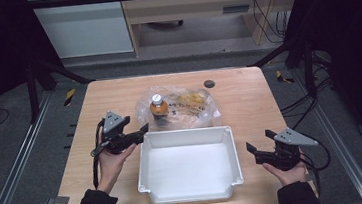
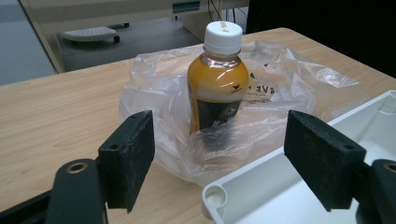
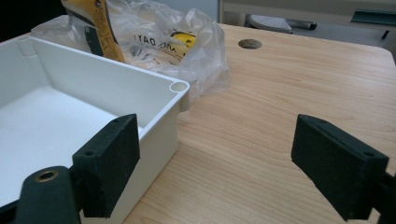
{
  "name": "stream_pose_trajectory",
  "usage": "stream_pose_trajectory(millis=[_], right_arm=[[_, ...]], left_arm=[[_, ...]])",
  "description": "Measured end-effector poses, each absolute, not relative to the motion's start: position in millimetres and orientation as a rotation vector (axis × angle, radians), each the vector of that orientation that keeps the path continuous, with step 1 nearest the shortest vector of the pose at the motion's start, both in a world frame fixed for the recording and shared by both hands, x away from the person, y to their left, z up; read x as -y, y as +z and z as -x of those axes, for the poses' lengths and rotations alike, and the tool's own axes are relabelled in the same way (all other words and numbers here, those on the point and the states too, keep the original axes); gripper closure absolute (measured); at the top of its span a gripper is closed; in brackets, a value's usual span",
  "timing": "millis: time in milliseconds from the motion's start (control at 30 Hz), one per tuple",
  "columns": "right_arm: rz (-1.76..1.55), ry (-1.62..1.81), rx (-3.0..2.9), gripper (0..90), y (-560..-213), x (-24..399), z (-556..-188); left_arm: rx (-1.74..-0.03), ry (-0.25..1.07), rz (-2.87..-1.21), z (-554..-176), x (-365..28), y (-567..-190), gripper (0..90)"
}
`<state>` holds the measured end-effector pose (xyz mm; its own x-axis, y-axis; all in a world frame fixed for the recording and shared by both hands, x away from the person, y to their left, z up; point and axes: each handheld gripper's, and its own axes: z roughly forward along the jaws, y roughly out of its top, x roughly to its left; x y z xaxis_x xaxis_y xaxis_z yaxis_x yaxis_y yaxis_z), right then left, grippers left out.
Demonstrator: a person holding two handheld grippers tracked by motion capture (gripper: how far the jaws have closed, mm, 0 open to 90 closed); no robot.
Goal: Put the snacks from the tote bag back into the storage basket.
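- A white tray (image 1: 189,167) sits on the table (image 1: 239,96), near the person's edge; nothing lies in it.
- Behind the tray lies a clear bag (image 1: 179,107), crumpled, touching the tray's far wall.
- A bottle (image 1: 158,107) with orange drink and a white cap (image 2: 223,34) stands upright in the bag, at its left part.
- More items with yellow print are in the bag to the right of the bottle; what they are, I cannot tell.
- The left tongs (image 1: 139,134) are wide apart and hold nothing; they point at the bottle, just beside the tray's far left corner.
- The right tongs (image 1: 259,147) are also wide apart and hold nothing, just beside the tray's right wall.
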<state>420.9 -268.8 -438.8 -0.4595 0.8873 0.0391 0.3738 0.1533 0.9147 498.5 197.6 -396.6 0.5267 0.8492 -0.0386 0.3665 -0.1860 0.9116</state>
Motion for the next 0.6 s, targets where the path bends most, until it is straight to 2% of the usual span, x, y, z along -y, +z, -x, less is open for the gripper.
stream_pose_trajectory(millis=[600], right_arm=[[-1.192,1.278,-1.922,16.2,-438.9,266.4,-421.3]], left_arm=[[-0.983,0.631,-1.769,-511.2,-184.8,-385.3,25.1]])
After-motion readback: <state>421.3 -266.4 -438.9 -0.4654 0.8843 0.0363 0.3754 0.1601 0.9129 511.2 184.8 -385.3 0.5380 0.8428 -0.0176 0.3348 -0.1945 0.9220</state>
